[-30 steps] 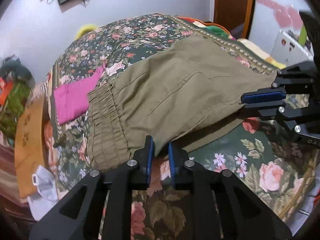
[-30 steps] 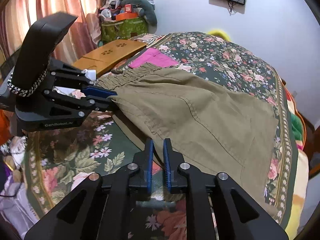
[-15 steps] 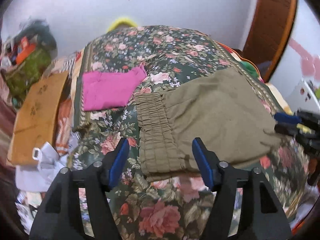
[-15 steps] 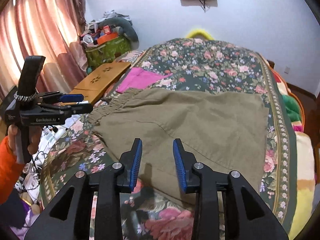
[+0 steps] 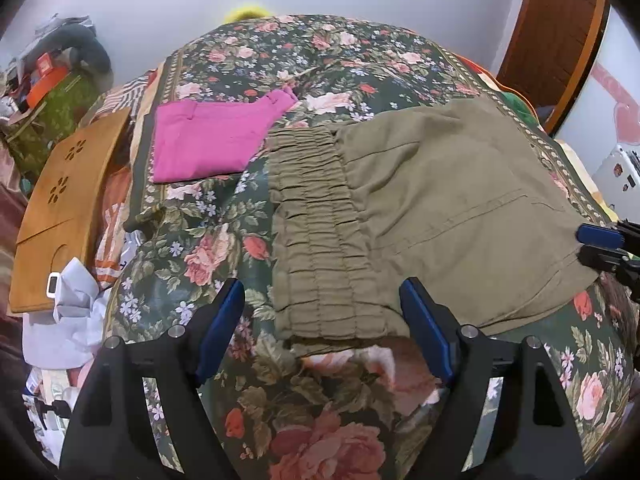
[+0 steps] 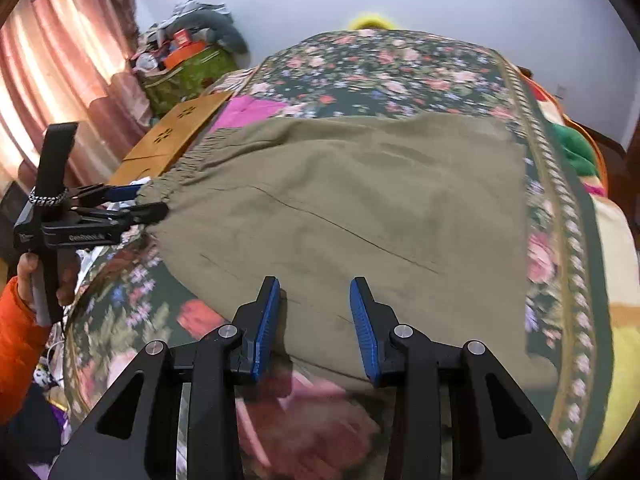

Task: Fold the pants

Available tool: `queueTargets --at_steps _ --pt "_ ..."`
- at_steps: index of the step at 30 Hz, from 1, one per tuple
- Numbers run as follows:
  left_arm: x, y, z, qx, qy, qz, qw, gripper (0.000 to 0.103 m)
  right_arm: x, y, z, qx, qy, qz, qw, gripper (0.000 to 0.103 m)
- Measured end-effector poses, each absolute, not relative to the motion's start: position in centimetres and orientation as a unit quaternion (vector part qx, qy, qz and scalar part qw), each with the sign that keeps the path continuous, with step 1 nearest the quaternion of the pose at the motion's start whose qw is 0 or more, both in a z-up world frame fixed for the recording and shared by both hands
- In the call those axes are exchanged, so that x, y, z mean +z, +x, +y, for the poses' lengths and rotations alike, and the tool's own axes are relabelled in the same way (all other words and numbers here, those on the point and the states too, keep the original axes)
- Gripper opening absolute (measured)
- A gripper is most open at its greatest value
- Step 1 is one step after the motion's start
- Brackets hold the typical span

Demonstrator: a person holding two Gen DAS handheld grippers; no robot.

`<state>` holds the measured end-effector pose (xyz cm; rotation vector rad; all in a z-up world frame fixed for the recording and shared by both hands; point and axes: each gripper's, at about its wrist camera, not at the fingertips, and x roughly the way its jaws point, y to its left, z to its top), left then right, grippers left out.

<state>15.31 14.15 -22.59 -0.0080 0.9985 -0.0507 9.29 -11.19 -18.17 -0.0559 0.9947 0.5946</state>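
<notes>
pants (image 5: 452,216) flat on bed (image 5: 320,420) | L gripper (image 5: 322,332) fingers wide, holding nothing | R gripper (image 6: 314,320) fingers wide, holding nothing

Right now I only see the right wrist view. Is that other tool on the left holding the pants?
Observer: No. The left tool is wide open. The near end of the waistband shows between its fingers, ungripped.
Operator: And the pink patch farther back, what is it?
Observer: A pink cloth, folded into a flat rectangle, lying on the bed beside the waistband's far end.
</notes>
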Motion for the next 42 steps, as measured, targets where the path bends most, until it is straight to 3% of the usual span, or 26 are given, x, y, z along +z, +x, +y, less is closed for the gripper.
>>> queueTargets --at_steps 9,19,26,32,42 --pt "-23.2 14.8 14.7 -0.019 -0.017 0.48 0.877 0.082 -18.8 7.5 -16.7 0.221 -0.01 0.481 0.849 0.03" --pt "-23.8 14.3 14.5 -0.011 -0.017 0.485 0.874 0.083 -19.2 7.6 -18.3 0.232 0.026 0.481 0.845 0.036" --pt "-21.3 14.7 14.5 -0.001 0.0 0.481 0.877 0.083 -17.9 8.6 -19.8 0.246 0.049 0.486 0.837 0.039" --pt "-18.2 17.1 15.0 0.022 0.005 0.449 0.893 0.083 -15.8 12.1 -20.3 0.243 0.021 0.444 0.862 0.05" --pt "-18.9 25.2 16.2 0.039 -0.014 0.462 0.886 0.083 -16.4 21.4 -21.7 0.226 0.028 0.426 0.875 0.051"
